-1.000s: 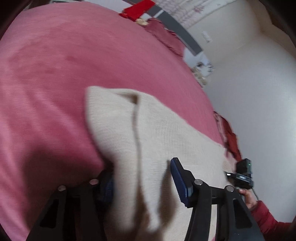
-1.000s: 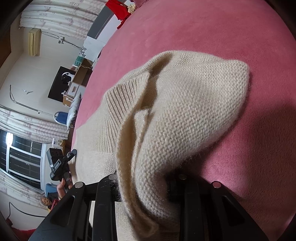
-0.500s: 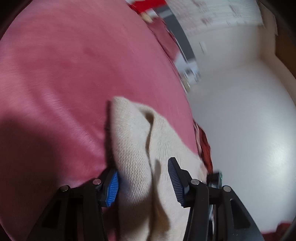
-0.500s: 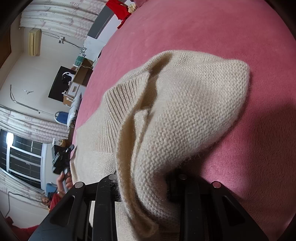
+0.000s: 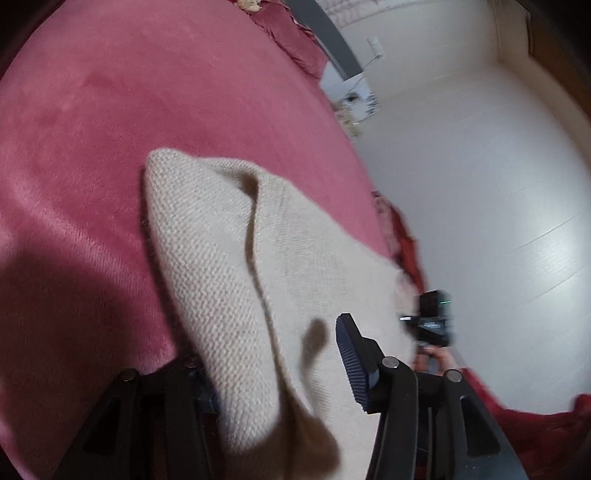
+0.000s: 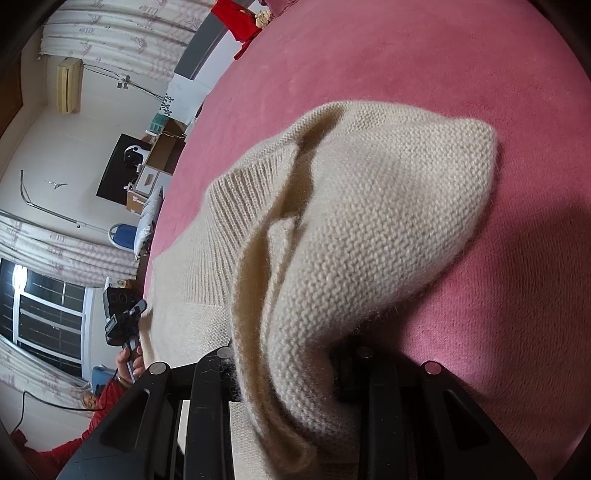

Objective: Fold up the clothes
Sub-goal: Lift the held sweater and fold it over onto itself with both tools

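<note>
Left hand-held gripper (image 5: 275, 373): two black fingers spread wide; a fold of knit lies between them, draped over the left finger, whose pad is hidden. The right finger's ribbed blue pad (image 5: 352, 363) stands bare and apart from the fabric fold.

Right hand-held gripper (image 6: 286, 373): two black fingers drawn in close on a bunched fold of knit, which rises between them and hides both pads.

Sweater (image 6: 362, 236): one cream knit sweater, lying on the bed. Each gripper has one raised corner of it. In the right wrist view the lifted part forms a rounded hump with an open pocket of fabric beside it, and a ribbed band (image 6: 236, 192) runs along its far left edge. In the left wrist view the raised fold ends in a blunt corner, with one dark crease running down its middle; the rest spreads flat toward the right.

Bed (image 5: 110, 110): one, covered in a pink plush blanket, under the whole sweater and reaching well past it.

Other gripper in view: from the left wrist view, the right one's black body shows at the sweater's far right edge, a hand beneath it, blurred.

Far end of bed: one red cloth (image 6: 236, 14) near the head.

Room: white floor, one dark window (image 6: 44, 310) with patterned curtains, one blue chair (image 6: 123, 236).
</note>
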